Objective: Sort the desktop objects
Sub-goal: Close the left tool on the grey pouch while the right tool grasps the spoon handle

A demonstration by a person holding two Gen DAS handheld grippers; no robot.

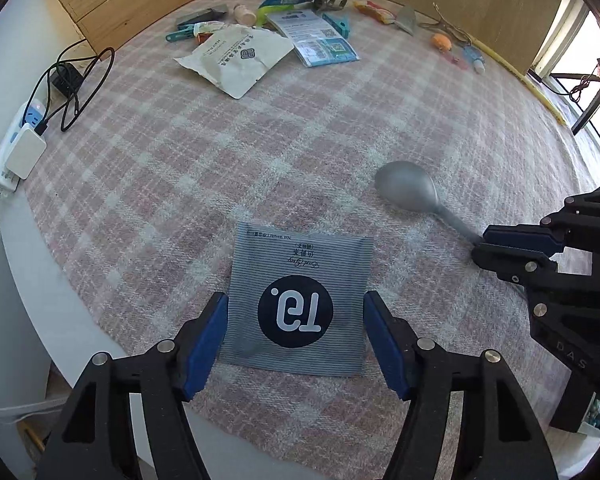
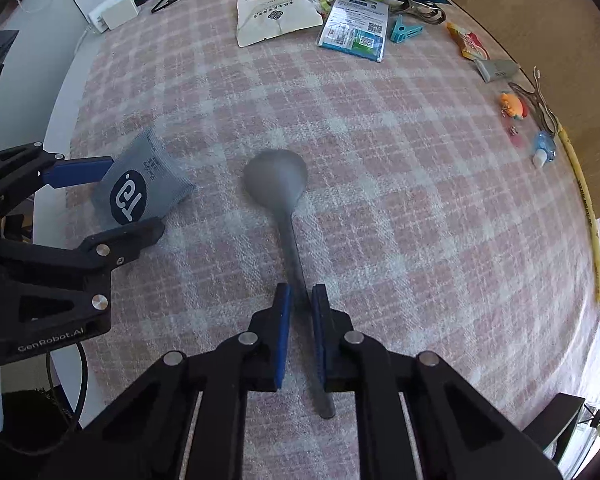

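A grey striped tea packet (image 1: pixel 296 300) with a dark round logo lies on the pink checked tablecloth. My left gripper (image 1: pixel 296 312) has its blue pads against the packet's two side edges and is shut on it; the packet also shows in the right wrist view (image 2: pixel 140 188). A grey spoon (image 2: pixel 278 184) lies bowl away from me. My right gripper (image 2: pixel 300 300) is shut on the spoon's handle, which runs between the pads. In the left wrist view the spoon (image 1: pixel 408 190) lies to the right with the right gripper (image 1: pixel 482 246) on its handle.
Several loose items lie at the table's far side: a white paper bag (image 1: pixel 236 58), a blue-edged card pack (image 1: pixel 320 38), clips, snack packets and small toys (image 1: pixel 442 42). A power strip with chargers and cables (image 1: pixel 20 148) sits at the left edge. Wooden panels stand behind.
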